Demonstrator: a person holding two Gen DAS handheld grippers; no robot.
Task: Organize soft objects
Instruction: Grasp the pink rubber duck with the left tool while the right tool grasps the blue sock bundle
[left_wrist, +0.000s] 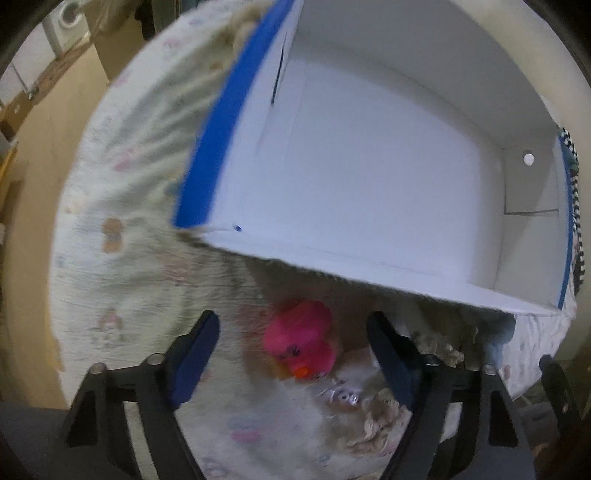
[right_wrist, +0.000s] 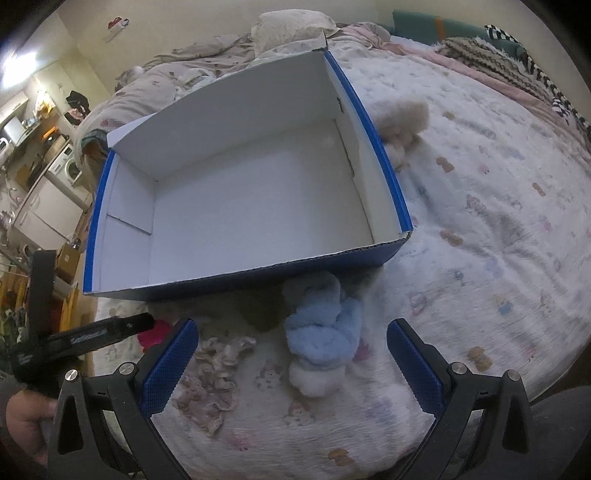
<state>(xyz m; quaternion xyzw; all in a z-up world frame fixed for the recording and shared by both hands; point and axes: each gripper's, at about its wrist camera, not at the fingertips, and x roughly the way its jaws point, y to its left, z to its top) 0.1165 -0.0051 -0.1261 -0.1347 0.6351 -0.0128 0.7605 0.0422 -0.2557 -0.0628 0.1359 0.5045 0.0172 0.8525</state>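
A pink rubber duck (left_wrist: 299, 339) lies on the patterned white bedspread (left_wrist: 122, 206) just in front of a box (left_wrist: 369, 177) that is blue outside and white inside. My left gripper (left_wrist: 293, 321) points down over the duck, open, with the duck between its fingers and gaps on both sides. In the right wrist view the box (right_wrist: 258, 206) holds nothing. A light blue and white plush (right_wrist: 321, 332) lies before its near wall, between the fingers of my open right gripper (right_wrist: 293, 326). The left gripper's finger (right_wrist: 110, 328) and the duck (right_wrist: 155, 332) show at the left.
A beige fluffy toy (right_wrist: 402, 122) rests against the box's right wall. A ruffled pale cloth piece (right_wrist: 214, 369) lies beside the blue plush, seen also as a ruffled cream piece (left_wrist: 380, 417). Rumpled bedding (right_wrist: 192, 66) lies behind the box. The bed edge and kitchen furniture (right_wrist: 48, 192) are at left.
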